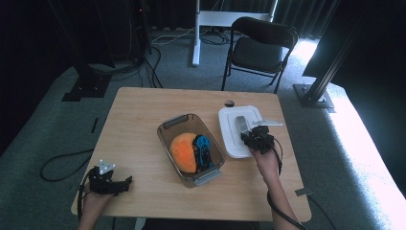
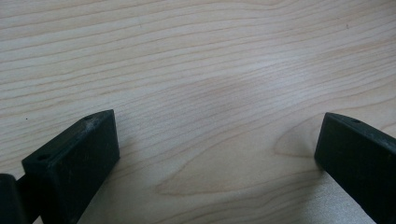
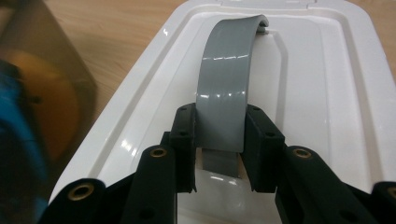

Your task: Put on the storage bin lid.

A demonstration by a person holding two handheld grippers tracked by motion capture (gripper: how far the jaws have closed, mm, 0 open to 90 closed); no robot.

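- Right gripper (image 3: 218, 154) pinches the grey handle (image 3: 226, 84) of the white lid (image 1: 230, 136), just right of the bin (image 1: 191, 148).
- Left gripper (image 1: 125, 182) sits spread, idle.
- Bin's loaded but uncovered; lidding remains.

- glossy white plastic lid (image 3: 327, 93) with a grey curved handle (image 3: 226, 84);
- smoky translucent plastic bin (image 1: 168, 139) with grey latches;
- orange round thing (image 1: 183, 151), blue-and-black toy (image 1: 203, 151);
- pale wood-grain table (image 2: 196, 70);
- black grippers, right (image 3: 218, 140), left (image 2: 210, 158)
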